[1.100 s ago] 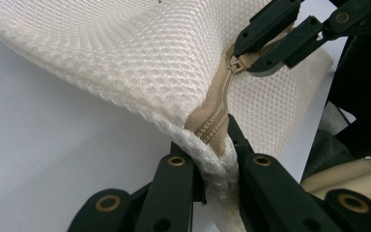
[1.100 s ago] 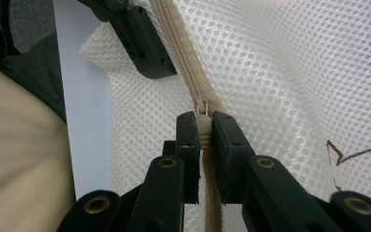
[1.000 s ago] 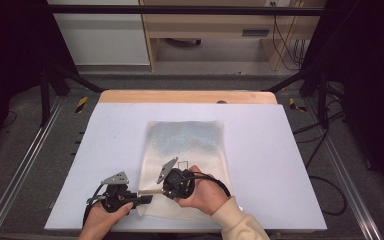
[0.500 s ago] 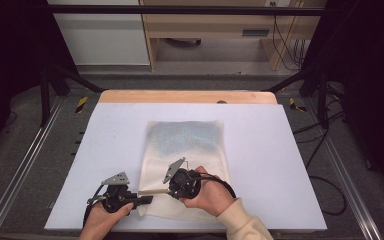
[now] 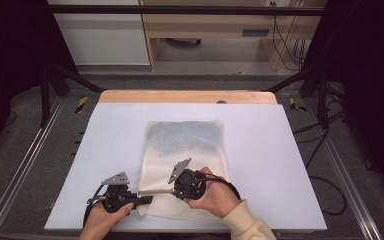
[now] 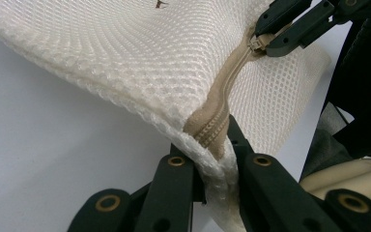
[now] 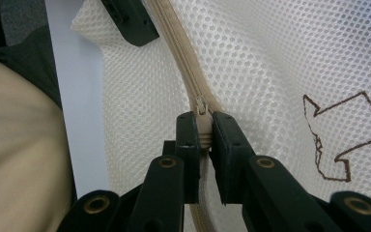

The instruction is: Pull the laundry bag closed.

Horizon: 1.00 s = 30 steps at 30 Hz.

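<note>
Nearest the person, the left tongs (image 6: 212, 162) clamp the end of the cream mesh zippered bag (image 5: 185, 150), pinching the mesh where the beige zipper (image 6: 220, 104) begins. Just beyond, the right tongs (image 7: 202, 133) are closed on the small beige zipper pull (image 7: 201, 107). This looks like a zipper being worked, with one end anchored. The next move likely calls for a steady draw along the zipper line while the anchor resists. Both hands sit low at the near edge of the white tabletop (image 5: 105, 130), the right hand (image 5: 215, 192) turned inward. The bag lies flat mid-tabletop, stretching away.
</note>
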Available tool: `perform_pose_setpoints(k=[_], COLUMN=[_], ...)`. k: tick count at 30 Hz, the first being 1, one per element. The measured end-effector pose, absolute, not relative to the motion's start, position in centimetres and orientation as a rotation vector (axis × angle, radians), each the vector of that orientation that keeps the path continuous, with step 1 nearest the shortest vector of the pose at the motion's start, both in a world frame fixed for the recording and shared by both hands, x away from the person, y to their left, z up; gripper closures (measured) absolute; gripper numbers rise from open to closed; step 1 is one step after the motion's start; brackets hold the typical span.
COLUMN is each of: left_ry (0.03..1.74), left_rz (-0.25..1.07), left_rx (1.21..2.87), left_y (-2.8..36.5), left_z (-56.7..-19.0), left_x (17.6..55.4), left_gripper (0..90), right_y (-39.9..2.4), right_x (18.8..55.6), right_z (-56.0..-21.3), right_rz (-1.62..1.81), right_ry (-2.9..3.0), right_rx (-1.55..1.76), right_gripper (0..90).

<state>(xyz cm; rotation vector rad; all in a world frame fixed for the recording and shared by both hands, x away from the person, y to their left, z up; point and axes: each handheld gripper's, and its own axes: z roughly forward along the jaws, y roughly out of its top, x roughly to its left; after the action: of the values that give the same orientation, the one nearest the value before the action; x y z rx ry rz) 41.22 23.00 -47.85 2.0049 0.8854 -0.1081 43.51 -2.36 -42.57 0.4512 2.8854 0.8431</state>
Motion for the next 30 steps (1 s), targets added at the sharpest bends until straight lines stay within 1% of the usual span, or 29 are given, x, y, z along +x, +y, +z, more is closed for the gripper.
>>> perform_pose_setpoints(k=[30], left_ry=[0.878], left_rz=[-0.118], left_rx=[2.005], left_y=[22.8], left_z=[-47.9], left_x=[41.2], left_gripper=[84.8], right_y=[-4.3], right_x=[42.9], right_z=[-42.4], right_rz=[0.874], right_ry=[2.855], right_rx=[0.499], right_gripper=[82.0])
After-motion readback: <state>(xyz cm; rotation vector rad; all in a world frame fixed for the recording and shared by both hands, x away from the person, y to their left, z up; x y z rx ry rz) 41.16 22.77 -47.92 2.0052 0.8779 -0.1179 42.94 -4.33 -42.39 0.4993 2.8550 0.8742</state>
